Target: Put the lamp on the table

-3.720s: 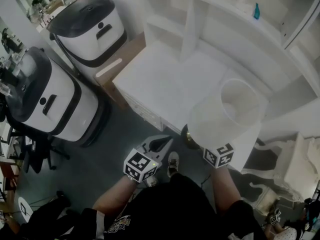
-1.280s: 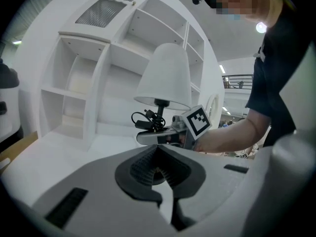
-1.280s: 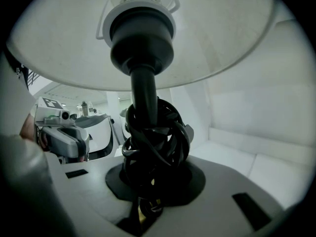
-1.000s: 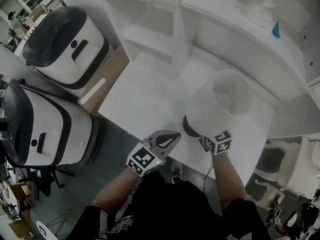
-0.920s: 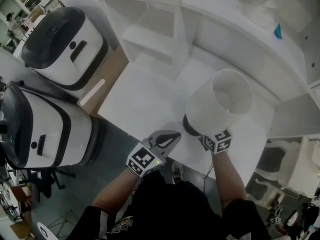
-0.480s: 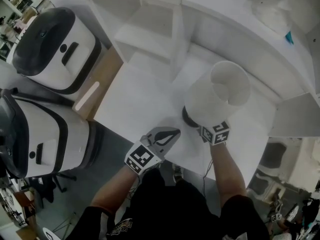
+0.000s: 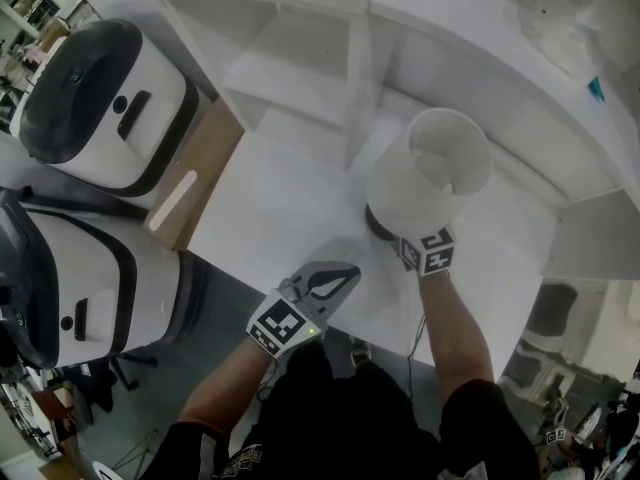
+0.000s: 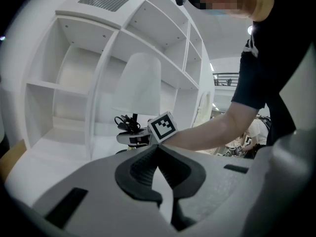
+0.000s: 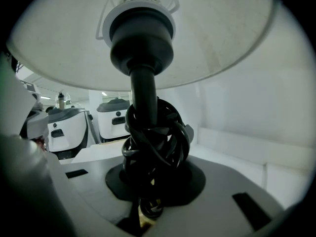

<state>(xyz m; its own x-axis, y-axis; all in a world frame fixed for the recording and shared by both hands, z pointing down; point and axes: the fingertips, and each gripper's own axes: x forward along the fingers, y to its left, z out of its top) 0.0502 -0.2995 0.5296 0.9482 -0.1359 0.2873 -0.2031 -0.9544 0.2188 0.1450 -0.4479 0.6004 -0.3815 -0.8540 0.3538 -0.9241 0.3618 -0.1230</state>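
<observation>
The lamp has a white drum shade and a dark round base, and it stands upright over the white table. I cannot tell whether the base touches the top. My right gripper is shut on the lamp's black stem, low down, where a black cord is wound round it. The shade fills the top of the right gripper view. My left gripper is shut on nothing and hovers at the table's front edge. In the left gripper view the lamp is just ahead of it.
A white shelf unit rises behind the table, with a blue item on an upper shelf. Two white machines with dark tops stand on the floor at the left, beside a wooden panel.
The lamp, held in my right gripper, has moved from the table's front edge farther in over the top. My left gripper has stayed near the front edge.
</observation>
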